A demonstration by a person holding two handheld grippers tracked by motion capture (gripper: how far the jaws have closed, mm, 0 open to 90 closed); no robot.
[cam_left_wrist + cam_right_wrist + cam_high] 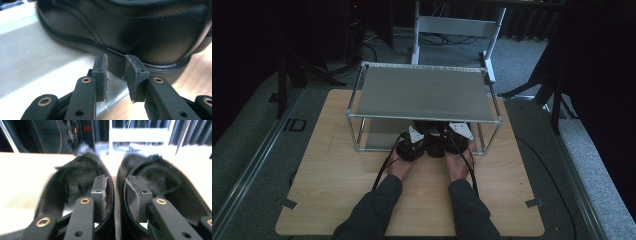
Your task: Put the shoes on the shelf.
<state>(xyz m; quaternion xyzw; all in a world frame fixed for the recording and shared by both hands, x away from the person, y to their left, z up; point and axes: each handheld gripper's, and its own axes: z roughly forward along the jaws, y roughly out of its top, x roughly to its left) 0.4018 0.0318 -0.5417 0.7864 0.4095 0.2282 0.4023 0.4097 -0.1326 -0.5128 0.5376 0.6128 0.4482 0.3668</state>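
Wooden counter [337,170] fills the middle of the high view, with a metal two-level rack [422,95] standing on its far half. Two forearms in dark sleeves come up from the bottom centre; both hands sit at the rack's front edge, close together.

Pair of black shoes [435,142] sits at the rack's lower level front, centre of frame, between the two claws. In the right gripper view the left-hand shoe [75,185] and right-hand shoe [160,182] stand side by side, openings facing the camera, inner walls touching or nearly so.

Right claw [116,192] is in the lower centre of that view: one jaw reaches inside each shoe, with both inner walls between the jaws, gap narrow, gripping the pair.

Left claw [115,71], lower centre of the left gripper view, is slightly parted and empty, tips just at the sole edge of a shoe [125,32] that crosses the upper frame. Contact cannot be told.
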